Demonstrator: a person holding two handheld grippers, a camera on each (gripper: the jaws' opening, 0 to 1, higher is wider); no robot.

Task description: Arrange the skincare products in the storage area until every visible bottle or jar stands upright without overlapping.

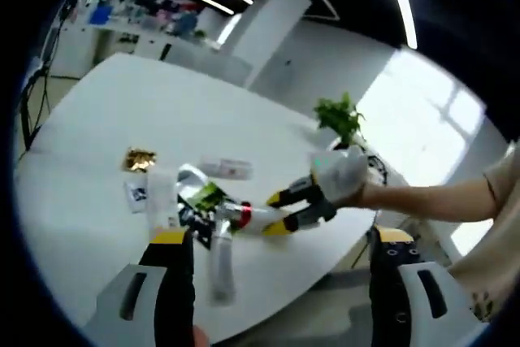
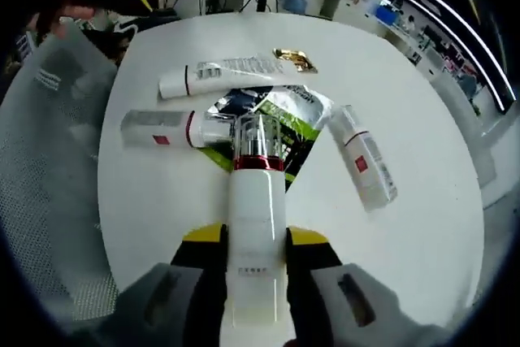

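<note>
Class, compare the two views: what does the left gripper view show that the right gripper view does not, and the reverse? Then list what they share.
Left gripper view: a potted plant, a bright window and the person's forearm behind the right claw.
Right gripper view: a grey mesh chair beside the table.
Both: the white table, the gold packet, the green sachet, lying tubes, and the red-banded white bottle clamped in the right claw.

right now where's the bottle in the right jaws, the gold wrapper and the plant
bottle [image 2: 257, 225]: right gripper view, on its white body between the jaws
gold wrapper [image 2: 294, 58]: right gripper view, on its crinkled middle
plant [image 1: 340, 115]: left gripper view, on its green leaves
</note>
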